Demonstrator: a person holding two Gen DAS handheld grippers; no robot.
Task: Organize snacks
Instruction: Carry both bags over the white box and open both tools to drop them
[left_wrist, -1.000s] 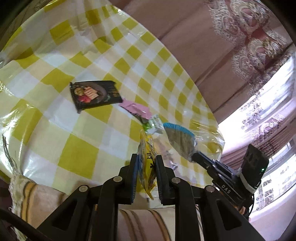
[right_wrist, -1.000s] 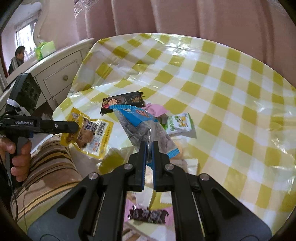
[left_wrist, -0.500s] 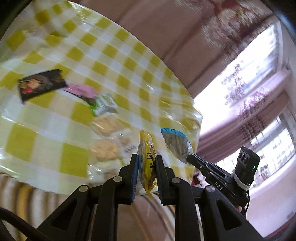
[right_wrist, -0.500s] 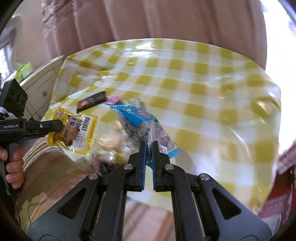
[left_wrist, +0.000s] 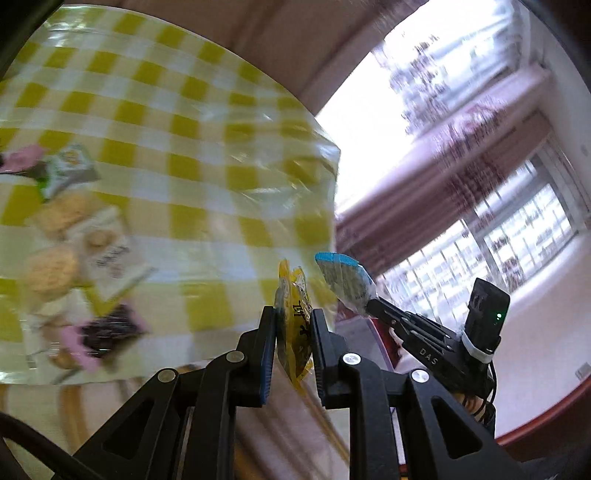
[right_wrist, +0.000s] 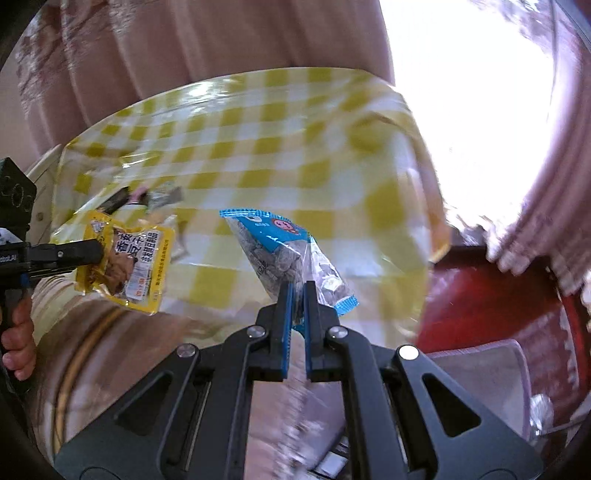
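Beyond the near edge of the worktop (left_wrist: 207, 122), both tongs carry a snack clear of its yellow-checked cloth. The left tongs (left_wrist: 293, 325) are clenched on a yellow packet (left_wrist: 293, 314), gripped edge-on near one end so most of its printed face hangs free; in the right wrist view that same yellow packet (right_wrist: 129, 266) shows flat, dangling from the left tongs (right_wrist: 98, 251). The right tongs (right_wrist: 298, 299) are clamped tight on the lower corner of a blue-and-clear packet (right_wrist: 284, 254), pinching only the thin sealed film, which would explain why their jaws stand almost together; the bag's filled body rises above the grip. From the left wrist, the blue-and-clear packet (left_wrist: 345, 280) juts up from the right tongs (left_wrist: 371, 308) just beside the yellow one, apart from it.

Each packet is held by an edge and lifted, probably so it travels without dragging across the cloth or disturbing what remains there: biscuit packs (left_wrist: 62, 254), a dark-and-pink packet (left_wrist: 107, 332), a green-and-white sachet (left_wrist: 66, 173). These look unsorted as yet. A red container (right_wrist: 491, 295) sits beside the worktop's corner in the right wrist view, likely the destination, though that is my guess. Heavy blur limits finer detail.
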